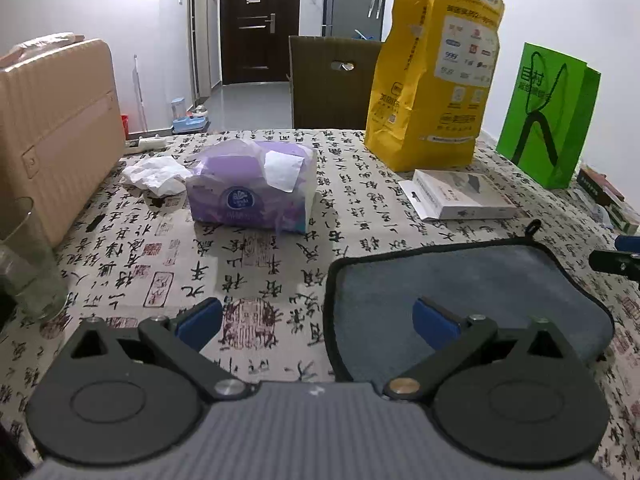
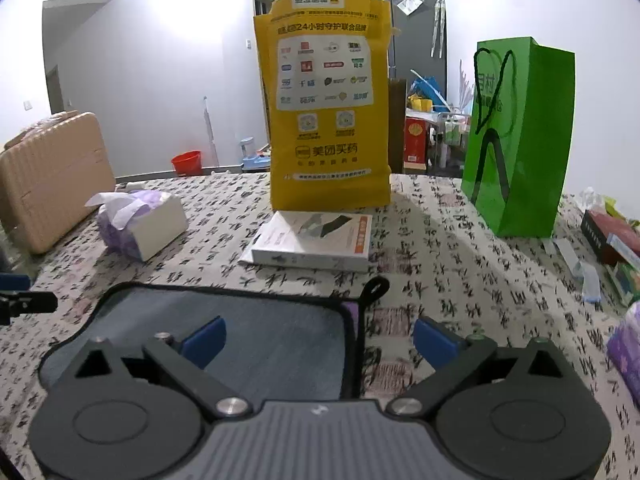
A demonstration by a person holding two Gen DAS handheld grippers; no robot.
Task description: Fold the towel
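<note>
A grey-blue towel [image 1: 472, 292] with black trim lies flat on the calligraphy-print tablecloth [image 1: 260, 264]. My left gripper [image 1: 318, 322] is open above its left edge, right finger over the cloth, left finger over the table. In the right wrist view the towel [image 2: 256, 328] lies at lower left, with a black hanging loop [image 2: 374, 290] at its far right corner. My right gripper [image 2: 318, 340] is open above the towel's right edge, left finger over the cloth. Each gripper's tip shows at the other view's edge, the right [image 1: 616, 262] and the left [image 2: 24, 302].
A purple tissue pack [image 1: 252, 190], a white box [image 1: 464, 196], a yellow paper bag [image 1: 436, 80] and a green bag [image 1: 548, 116] stand behind the towel. A beige case [image 1: 56, 132] and a glass [image 1: 28, 264] are at left. Small boxes [image 2: 612, 240] lie at right.
</note>
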